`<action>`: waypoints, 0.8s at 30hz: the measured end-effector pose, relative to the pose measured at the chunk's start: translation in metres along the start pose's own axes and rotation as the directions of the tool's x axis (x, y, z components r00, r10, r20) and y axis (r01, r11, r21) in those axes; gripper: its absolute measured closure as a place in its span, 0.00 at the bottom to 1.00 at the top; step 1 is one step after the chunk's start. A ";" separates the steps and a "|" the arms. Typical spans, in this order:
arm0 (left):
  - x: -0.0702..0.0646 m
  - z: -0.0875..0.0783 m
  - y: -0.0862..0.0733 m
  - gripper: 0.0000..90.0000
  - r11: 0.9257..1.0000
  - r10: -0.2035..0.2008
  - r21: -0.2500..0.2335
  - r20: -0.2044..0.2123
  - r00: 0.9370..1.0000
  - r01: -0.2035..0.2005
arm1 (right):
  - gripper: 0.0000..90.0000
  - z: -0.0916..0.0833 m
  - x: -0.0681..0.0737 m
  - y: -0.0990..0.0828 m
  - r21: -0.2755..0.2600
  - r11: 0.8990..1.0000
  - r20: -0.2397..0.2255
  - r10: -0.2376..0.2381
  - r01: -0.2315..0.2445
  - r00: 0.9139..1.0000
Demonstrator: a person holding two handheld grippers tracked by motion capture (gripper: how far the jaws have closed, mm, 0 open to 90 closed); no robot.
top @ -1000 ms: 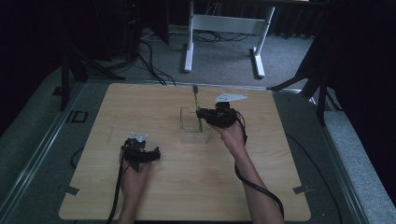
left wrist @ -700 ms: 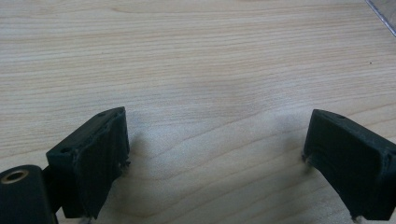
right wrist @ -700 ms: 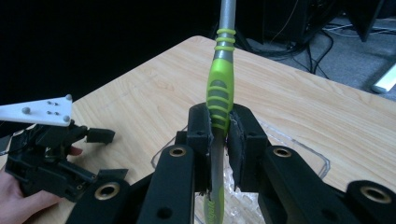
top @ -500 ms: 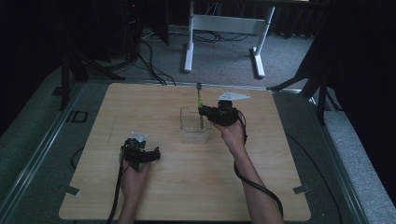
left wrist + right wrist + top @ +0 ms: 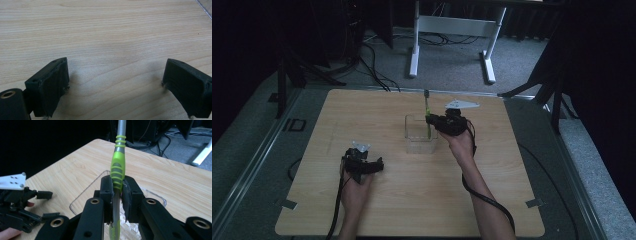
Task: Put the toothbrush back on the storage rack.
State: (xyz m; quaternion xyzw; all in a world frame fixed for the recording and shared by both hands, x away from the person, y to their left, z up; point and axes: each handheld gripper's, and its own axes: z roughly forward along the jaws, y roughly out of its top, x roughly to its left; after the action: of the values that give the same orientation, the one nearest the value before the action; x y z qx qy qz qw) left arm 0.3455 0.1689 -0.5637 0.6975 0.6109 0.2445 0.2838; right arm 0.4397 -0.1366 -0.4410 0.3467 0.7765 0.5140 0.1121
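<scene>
While my right claw (image 5: 117, 195) squeezes the green stick (image 5: 117, 167), I see that very little has changed in the last second: the stick has only slid a tiny bit along the clear box (image 5: 420, 134) and stands a bit straighter. I think this means I am about to put the stick into the box, or lift it out; I cannot tell which. The stick stands almost upright, its bottom end down inside the box and its grey top poking up. My right hand (image 5: 460, 142) reaches in from the side, near the far middle of the wooden table (image 5: 512, 200). My left claw (image 5: 362, 165) rests low on the table, well apart from the box, jaws wide with nothing between them.
</scene>
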 end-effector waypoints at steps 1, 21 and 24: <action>0.000 0.000 0.000 0.08 1.000 0.000 0.000 0.000 1.000 0.000 | 0.88 0.000 0.000 -0.001 0.003 1.000 0.000 0.000 0.000 1.000; 0.000 0.000 0.000 0.08 1.000 -0.003 -0.002 0.000 1.000 0.003 | 0.88 0.008 0.002 -0.015 0.080 0.996 0.007 -0.043 0.042 0.999; 0.000 0.000 0.000 0.08 1.000 -0.004 -0.001 0.000 1.000 0.004 | 0.88 0.009 0.002 -0.017 0.088 0.995 0.007 -0.043 0.042 0.999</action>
State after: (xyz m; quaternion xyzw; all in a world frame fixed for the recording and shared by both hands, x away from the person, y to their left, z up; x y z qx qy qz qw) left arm 0.3455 0.1686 -0.5639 0.6961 0.6121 0.2443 0.2849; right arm 0.4356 -0.1328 -0.4597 0.3370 0.8051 0.4753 0.1112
